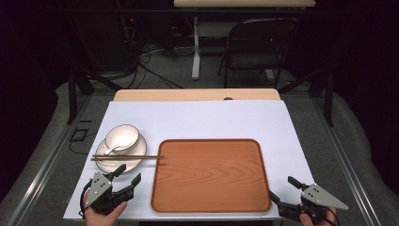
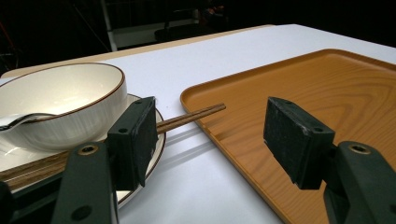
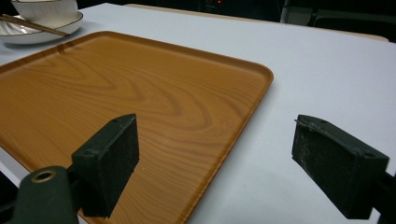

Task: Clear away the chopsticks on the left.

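At the desk's point(image 1: 197, 117) near edge, both tongs, left point(image 1: 128, 175) and right point(image 1: 281, 189), rest released, flanking the wooden tray point(image 1: 210, 175); chopsticks point(image 1: 127, 157) lie across the plate point(image 1: 101, 163).

Wooden chopsticks point(image 1: 127, 157) lie flat across white plate point(image 1: 104, 163) — tips over wooden tray point(image 1: 211, 175) edge; white bowl point(image 1: 122, 137) with spoon point(image 1: 111, 150) sits on plate.

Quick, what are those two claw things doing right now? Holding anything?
Left gripper: open, holding nothing, just short of the plate with the chopsticks.
Right gripper: open, holding nothing, at the tray's near corner.
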